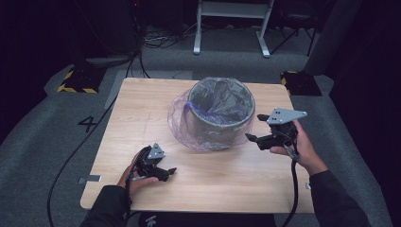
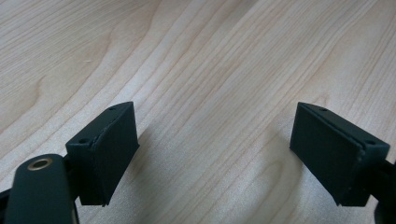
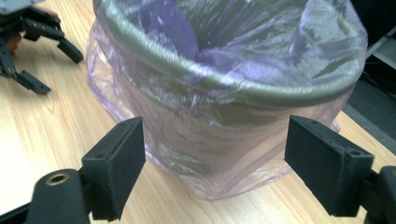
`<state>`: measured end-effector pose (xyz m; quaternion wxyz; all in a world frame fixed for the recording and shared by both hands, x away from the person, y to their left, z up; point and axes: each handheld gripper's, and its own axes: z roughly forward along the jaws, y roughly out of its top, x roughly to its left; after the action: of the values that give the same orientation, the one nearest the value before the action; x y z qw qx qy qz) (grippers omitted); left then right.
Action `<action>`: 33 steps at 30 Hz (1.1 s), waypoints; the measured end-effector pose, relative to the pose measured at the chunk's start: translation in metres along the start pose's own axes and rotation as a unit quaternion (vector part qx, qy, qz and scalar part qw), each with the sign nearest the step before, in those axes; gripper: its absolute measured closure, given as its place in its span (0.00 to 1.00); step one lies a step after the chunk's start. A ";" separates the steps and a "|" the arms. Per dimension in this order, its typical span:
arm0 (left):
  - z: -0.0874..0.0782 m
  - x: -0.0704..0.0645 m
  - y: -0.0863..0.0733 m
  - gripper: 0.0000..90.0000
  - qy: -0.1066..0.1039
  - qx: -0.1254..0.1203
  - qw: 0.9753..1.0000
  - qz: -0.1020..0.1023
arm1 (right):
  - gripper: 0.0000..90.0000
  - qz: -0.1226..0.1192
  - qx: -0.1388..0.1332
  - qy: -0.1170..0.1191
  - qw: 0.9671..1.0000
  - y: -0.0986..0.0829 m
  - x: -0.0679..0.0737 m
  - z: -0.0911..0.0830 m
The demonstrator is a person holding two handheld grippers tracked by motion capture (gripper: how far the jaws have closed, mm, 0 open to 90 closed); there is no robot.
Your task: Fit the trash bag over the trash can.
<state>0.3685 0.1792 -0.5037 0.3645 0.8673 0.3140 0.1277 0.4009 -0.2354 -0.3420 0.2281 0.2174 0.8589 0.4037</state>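
A grey bin [image 1: 220,113] stands on the wooden table [image 1: 142,109], lined with a thin purple plastic bag [image 1: 182,125] that drapes over its rim and down its outside. My right gripper [image 1: 255,126] hangs open just right of the bin, jaws pointing at its side. In the right gripper view the bin [image 3: 224,79] sits close ahead between the spread jaws of my right gripper [image 3: 233,163], apart from them. My left gripper [image 1: 168,174] rests low near the table's front left, open, with bare wood between the jaws of my left gripper [image 2: 215,149].
Beyond the table lie grey carpet, black cables [image 1: 137,56], a white metal frame [image 1: 231,23] and yellow-black striped blocks [image 1: 78,80]. A number 4 [image 1: 88,123] is marked on the floor at left. The other gripper [image 3: 28,42] appears at the right gripper view's top left.
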 end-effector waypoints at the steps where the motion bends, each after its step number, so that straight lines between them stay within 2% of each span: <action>1: 0.000 0.000 0.000 0.16 0.000 0.000 1.000 0.000 | 0.23 -0.001 0.002 0.000 1.000 -0.001 0.001 0.001; 33: 0.000 0.000 0.000 0.16 0.000 0.000 1.000 -0.001 | 0.23 -0.005 0.061 0.004 0.998 -0.030 0.008 0.010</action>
<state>0.3685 0.1791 -0.5038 0.3645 0.8671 0.3146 0.1278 0.3946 -0.2424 -0.3730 0.2127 0.2248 0.8842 0.3500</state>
